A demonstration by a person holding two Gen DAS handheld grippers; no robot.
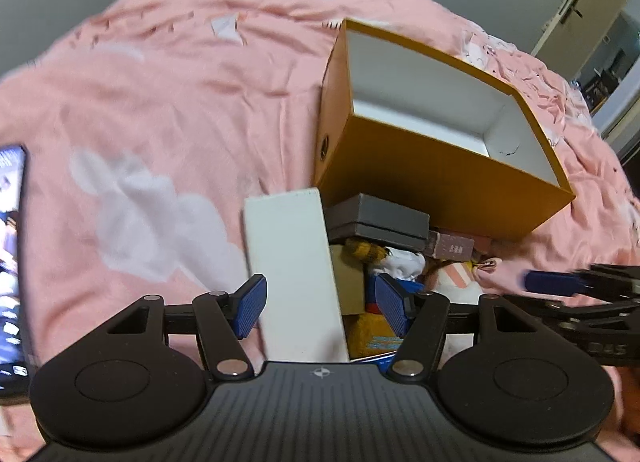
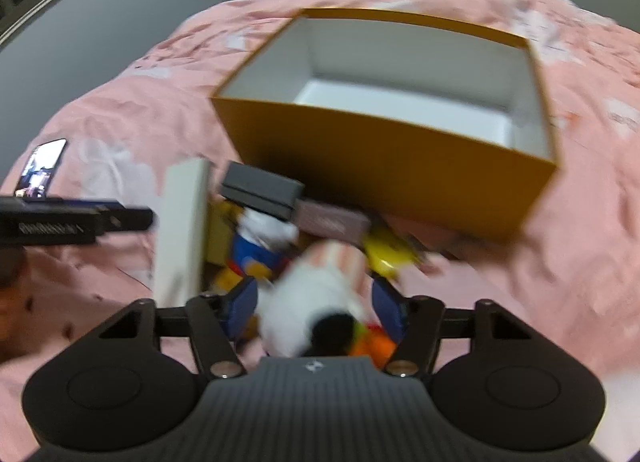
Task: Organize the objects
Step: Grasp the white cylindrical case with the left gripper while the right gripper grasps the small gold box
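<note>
One wide pink bedspread (image 1: 168, 110) carries everything here, rumpled and printed with pale shapes. On it sits an orange box (image 1: 404, 166), open-topped and white inside, nothing visible in it; its long axis runs away and to the right in the left wrist view. Against its near wall lies a heap — a long white box (image 1: 296, 274) standing on edge and tilted, its length running toward the camera, then a dark grey box (image 1: 380, 220) touching the orange wall, a small mauve carton (image 1: 454, 248) beside it, and soft toys (image 1: 396, 262) jammed underneath. The white box stands between the left tongs (image 1: 322, 304) and the toys; those tongs are apart, with the white box's near end lying between the blue pads.

The right wrist view, badly blurred, shows a white and pink-striped plush (image 2: 320, 290) between the spread right tongs (image 2: 316, 310); whether the pads touch it I cannot tell. A lit phone (image 2: 42, 168) lies off at the left on the bedspread.
</note>
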